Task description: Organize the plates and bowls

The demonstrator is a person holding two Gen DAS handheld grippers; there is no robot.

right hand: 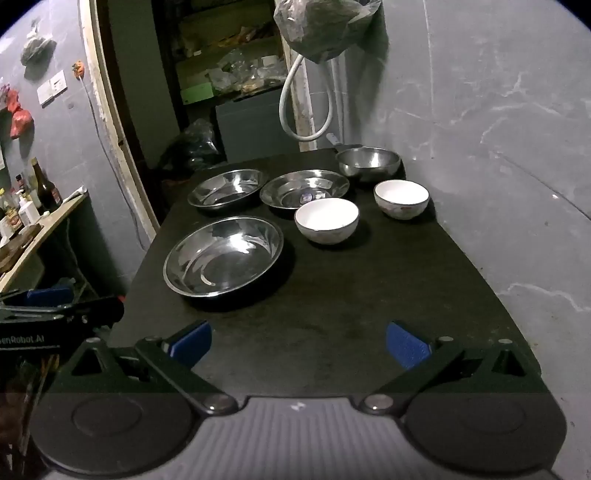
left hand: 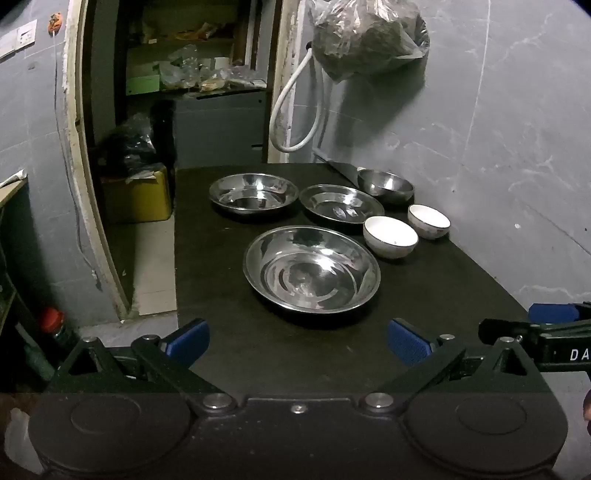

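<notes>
On the black table (left hand: 424, 295) stand three steel plates: a large near one (left hand: 311, 268) (right hand: 223, 256), a far left one (left hand: 253, 193) (right hand: 227, 187) and a far middle one (left hand: 340, 204) (right hand: 304, 188). A steel bowl (left hand: 385, 184) (right hand: 368, 162) sits at the back right. Two white bowls stand near the wall, one nearer (left hand: 390, 236) (right hand: 327, 220), one farther (left hand: 429, 220) (right hand: 401, 199). My left gripper (left hand: 297, 341) is open and empty above the table's near edge. My right gripper (right hand: 298, 343) is open and empty beside it.
A grey tiled wall (left hand: 498, 147) runs along the table's right side. A hanging plastic bag (left hand: 365, 33) and a white hose (left hand: 295, 110) are behind the table. A doorway with cluttered shelves (left hand: 192, 66) lies at the far left. A counter with bottles (right hand: 33, 206) stands left.
</notes>
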